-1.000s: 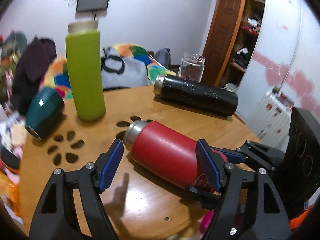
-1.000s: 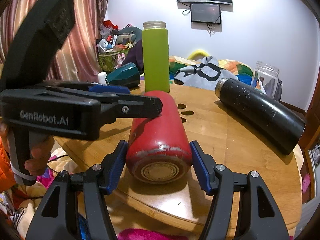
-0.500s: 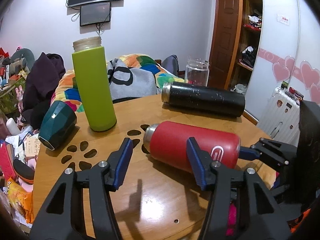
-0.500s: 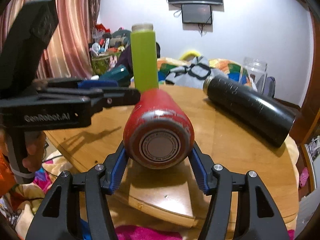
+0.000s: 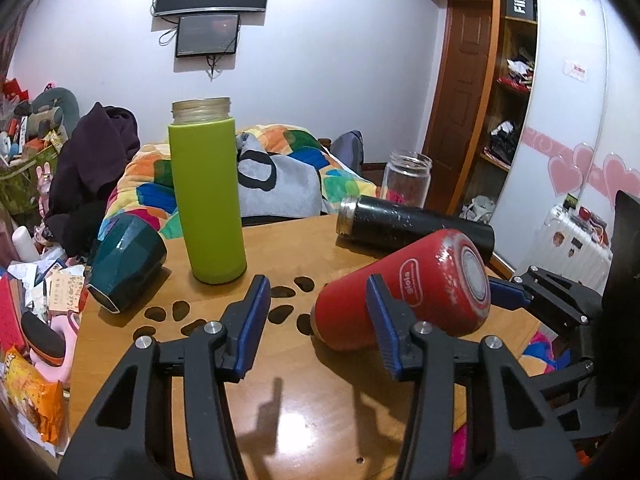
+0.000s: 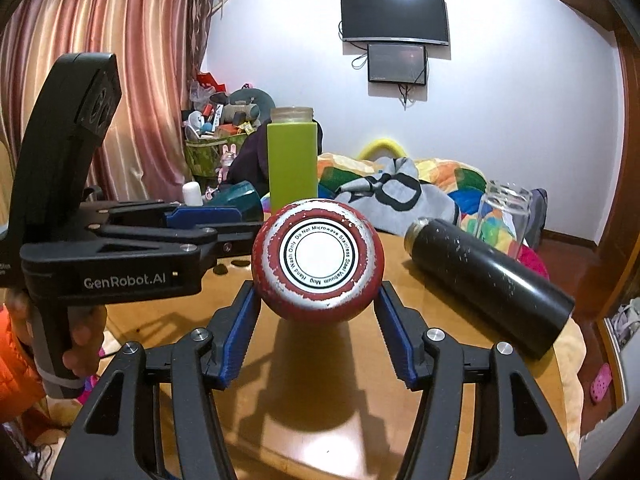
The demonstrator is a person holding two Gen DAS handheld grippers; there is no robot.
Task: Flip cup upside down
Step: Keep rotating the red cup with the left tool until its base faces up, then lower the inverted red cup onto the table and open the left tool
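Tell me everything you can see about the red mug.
The red mug is a tall cylinder, seemingly painted steel, its paint chipped to bare metal around the base. A white round label on the base reads "Stainless Steel Vacuum Mug", "Hand Wash Only" and "Do Not Microwave"; the side carries a white logo. The right tongs clamp it near the base. It is tilted, base raised, its silvery mouth end down at the wooden table. The left tongs are open beside it.

Red cup (image 6: 318, 258) painted metal, paint chipped to bare silver at the base rim. Black flask (image 6: 486, 276) matt, scuffed, with a metal neck; green bottle (image 5: 207, 200) smooth matt. Desk (image 5: 304, 400) glossy varnished wood; jar (image 5: 407, 178) clear glass.
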